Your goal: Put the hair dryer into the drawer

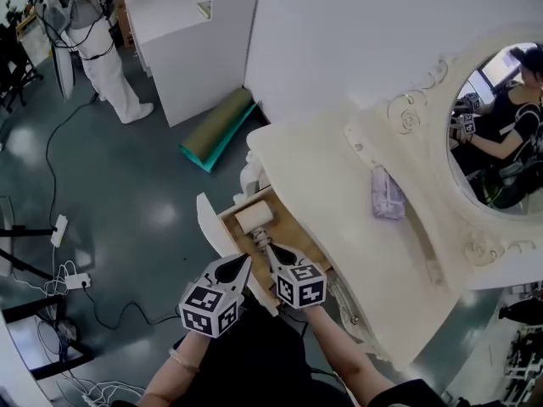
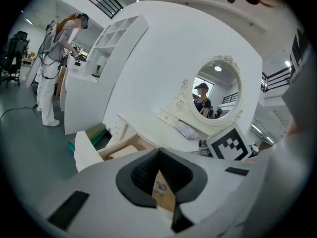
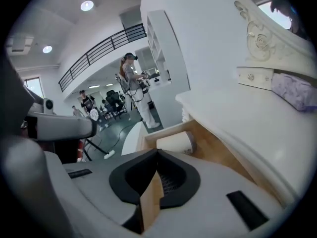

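Observation:
A cream hair dryer (image 1: 253, 217) lies inside the open wooden drawer (image 1: 307, 237) of the white vanity table (image 1: 339, 168). Both grippers hover just in front of and above the drawer. In the head view my left gripper (image 1: 244, 261) is shut and empty, its tips near the drawer's white front panel (image 1: 209, 225). Beside it, my right gripper (image 1: 273, 251) is also shut and empty, over the drawer's near end. The right gripper view shows its jaw tips (image 3: 157, 151) closed together, with the hair dryer (image 3: 173, 142) beyond them in the drawer (image 3: 218, 150). The left gripper (image 2: 158, 150) looks over the drawer (image 2: 116, 145).
A purple pouch (image 1: 387, 193) lies on the vanity top below the oval mirror (image 1: 501, 125). A rolled green mat (image 1: 219, 130) leans by a white shelf unit (image 1: 187, 41). A person in white (image 1: 93, 32) stands at the far left. Cables and a power strip (image 1: 59, 231) cross the floor.

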